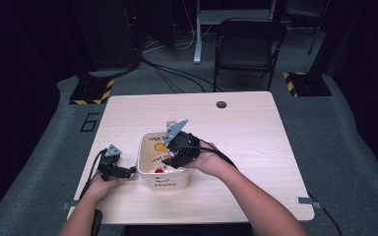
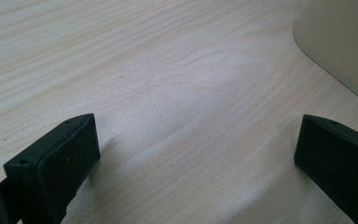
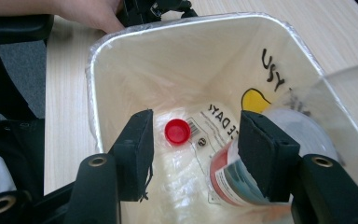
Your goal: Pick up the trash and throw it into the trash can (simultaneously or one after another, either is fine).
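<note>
Two grippers work around one cream bin (image 1: pixel 163 183), which stands near the table's (image 1: pixel 256 147) front edge, left of centre. I keep the left gripper (image 1: pixel 123 171) low on the tabletop just beside the bin's left wall, jaws spread wide with only bare wood between them; in the left gripper view the bin's rounded wall (image 2: pixel 345 42) sits off the right jaw without touching it, so I judge this hand is parked there to steady the bin if it slides. I hold the right gripper (image 3: pixel 193 149) over the bin's open mouth, pointing down into it. Its jaws stand parted and press on nothing. Below them a plastic bottle (image 3: pixel 233 179) with a red label lies tilted inside the bin, on the clear liner, against the right-hand wall in that view, and a red cap (image 3: pixel 177 131) rests on the bin floor beside it. I read this as a drop just made, the bottle now lying free in the bin. Whether the cap belongs to that bottle I cannot tell.
</note>
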